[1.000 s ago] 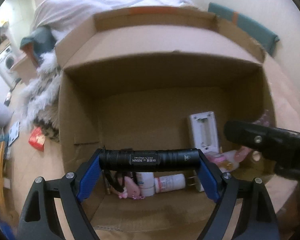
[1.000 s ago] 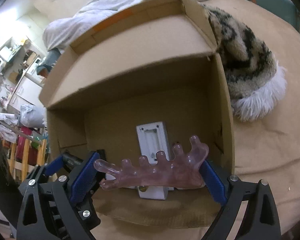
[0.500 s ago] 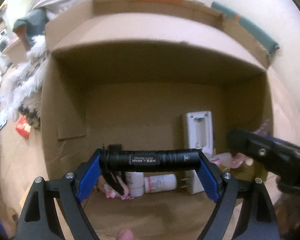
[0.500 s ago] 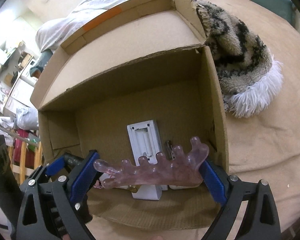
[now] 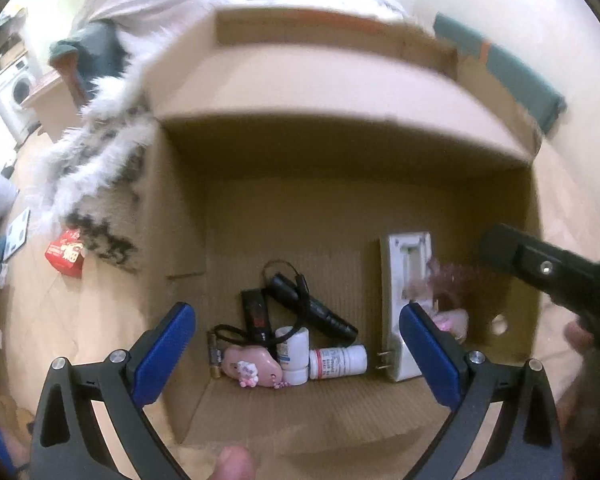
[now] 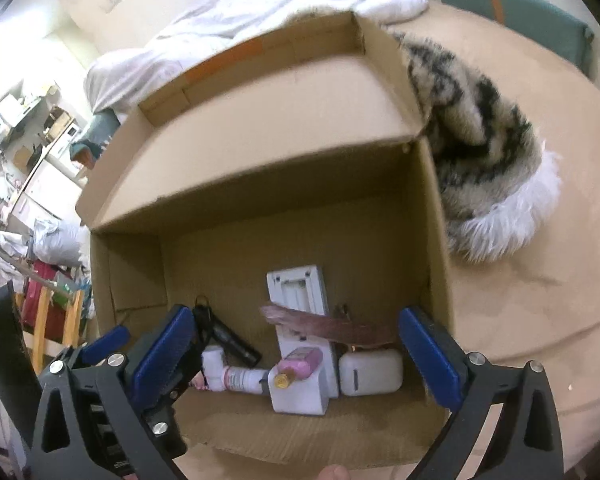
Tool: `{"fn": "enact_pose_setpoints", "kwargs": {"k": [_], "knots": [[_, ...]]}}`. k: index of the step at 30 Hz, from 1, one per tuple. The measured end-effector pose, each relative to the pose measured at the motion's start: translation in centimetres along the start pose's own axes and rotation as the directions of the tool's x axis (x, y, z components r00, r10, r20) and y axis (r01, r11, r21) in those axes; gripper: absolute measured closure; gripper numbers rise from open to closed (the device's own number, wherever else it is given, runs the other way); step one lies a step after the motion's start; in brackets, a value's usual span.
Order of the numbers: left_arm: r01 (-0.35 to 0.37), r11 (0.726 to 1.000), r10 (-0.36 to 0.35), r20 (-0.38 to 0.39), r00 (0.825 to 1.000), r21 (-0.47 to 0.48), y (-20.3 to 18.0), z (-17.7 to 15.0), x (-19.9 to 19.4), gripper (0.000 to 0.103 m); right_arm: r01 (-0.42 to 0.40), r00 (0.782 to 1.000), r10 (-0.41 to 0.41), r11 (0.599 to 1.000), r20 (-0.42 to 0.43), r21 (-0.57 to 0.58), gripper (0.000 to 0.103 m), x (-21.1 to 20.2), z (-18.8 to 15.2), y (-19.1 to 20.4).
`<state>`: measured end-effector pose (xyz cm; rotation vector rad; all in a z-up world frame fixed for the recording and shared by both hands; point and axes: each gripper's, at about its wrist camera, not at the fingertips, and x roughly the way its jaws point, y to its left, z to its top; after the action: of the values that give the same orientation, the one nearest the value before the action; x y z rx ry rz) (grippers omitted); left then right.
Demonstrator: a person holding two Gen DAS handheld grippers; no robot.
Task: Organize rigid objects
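Surface: tan bed cover (image 6: 540, 320), bearing the open cardboard box (image 6: 260, 128); both grippers point down into the box.
Room: white quilt (image 6: 260, 12) beyond the box; cluttered shelves far left in the right wrist view; washing machine (image 5: 18, 88) far left in the left wrist view.
Left gripper (image 5: 296, 354): jaws have just been opening and stand wide apart, nothing between the blue pads, tilted steeply down over the box floor.
Black flashlight (image 5: 314, 306): lies free on the box floor ahead of the left gripper, between its pads in the view, slanted, its cord looped at the far end.
Right gripper (image 6: 296, 354): jaws spread wide, not clamping anything; seen in the left wrist view as a black arm entering from the right.
Pink comb-shaped tool (image 6: 332, 324): blurred, ahead of the right gripper between its pads, clear of the left pad; whether it touches the right pad cannot be told.
White charger (image 6: 300, 320): flat on the floor, straight ahead of the right gripper.
Other contents: white pill bottle (image 5: 338, 361) lying on its side, pink charm (image 5: 252, 365), pink bottle (image 6: 300, 364), small white case (image 6: 370, 372).
Beside the box: patterned fur blanket (image 6: 480, 132), to the right of the right gripper; red packet (image 5: 66, 252), left of the left gripper.
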<state>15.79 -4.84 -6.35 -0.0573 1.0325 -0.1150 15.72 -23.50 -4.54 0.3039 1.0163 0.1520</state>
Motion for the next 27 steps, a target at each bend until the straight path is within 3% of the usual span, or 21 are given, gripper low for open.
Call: {"fn": "enact_pose_setpoints", "kwargs": {"k": [2, 4, 9, 15, 21, 27], "knots": [[0.008, 0.999, -0.007, 0.035, 0.999, -0.034, 1.0, 0.7, -2.4, 0.001, -0.024, 1.0, 0.023, 0.999, 0.018, 0.026, 0.0, -0.7, 0.3, -0.4], [-0.024, 0.997, 0.03, 0.082, 0.996, -0.069, 2.3, 1.1, -4.4, 0.001, -0.048, 0.998, 0.047, 0.998, 0.035, 0.034, 0.0, -1.7, 0.4, -0.4], [-0.128, 0.989, 0.137, 0.156, 0.978, -0.069, 3.3, 0.4, -8.1, 0.001, -0.011, 0.994, 0.016, 0.999, 0.107, -0.051, 0.0, -5.0, -0.2, 1.2], [-0.113, 0.993, 0.119, 0.211, 0.97, -0.037, 3.3, -2.8, -12.1, 0.001, 0.026, 0.98, 0.003, 0.989, 0.199, -0.145, 0.0, -9.8, -3.1, 3.0], [-0.08, 0.997, 0.083, 0.194, 0.978, -0.021, 2.8, -6.1, -13.3, 0.001, 0.04, 0.967, 0.006, 0.984, 0.255, -0.175, 0.0, -13.2, -7.2, 3.2], [-0.09, 0.996, 0.091, 0.155, 0.984, -0.01, 2.2, -8.2, -12.1, 0.001, 0.106, 0.968, -0.058, 0.977, 0.243, -0.187, 0.0, -12.3, -10.4, 2.8]]}}
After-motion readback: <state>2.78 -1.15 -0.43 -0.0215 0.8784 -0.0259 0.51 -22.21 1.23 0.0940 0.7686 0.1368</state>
